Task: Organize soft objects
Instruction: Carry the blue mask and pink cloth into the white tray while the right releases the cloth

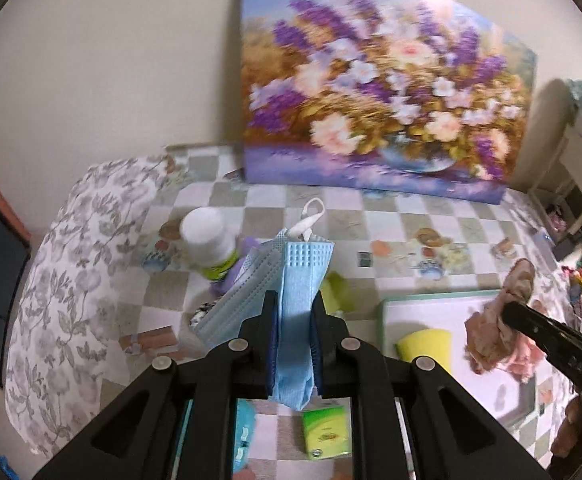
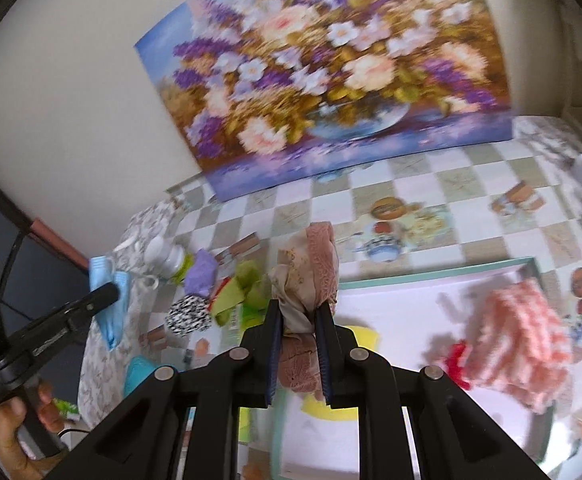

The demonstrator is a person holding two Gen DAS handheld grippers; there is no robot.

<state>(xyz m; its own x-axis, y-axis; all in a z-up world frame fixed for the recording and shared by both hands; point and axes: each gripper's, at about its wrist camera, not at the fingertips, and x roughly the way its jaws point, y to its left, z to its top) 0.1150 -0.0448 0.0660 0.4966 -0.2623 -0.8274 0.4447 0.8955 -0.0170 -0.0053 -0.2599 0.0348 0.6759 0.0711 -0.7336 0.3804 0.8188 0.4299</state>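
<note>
Mask (image 1: 291,280) pinched in left gripper (image 1: 295,312) — cloth (image 2: 311,280), seemingly lace, in right gripper (image 2: 299,316).

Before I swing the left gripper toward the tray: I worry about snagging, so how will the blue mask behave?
Probably floppy: the blue mask droops below the left gripper. Likely light. Its ear loop sticks out and could catch the white bottle.

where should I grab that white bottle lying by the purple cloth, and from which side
Grip the white bottle across its round body, not the cap end, coming from above. It lies tipped on the checked tablecloth, so its side faces up. Both grippers hold cloth now, so one must unload first.
</note>
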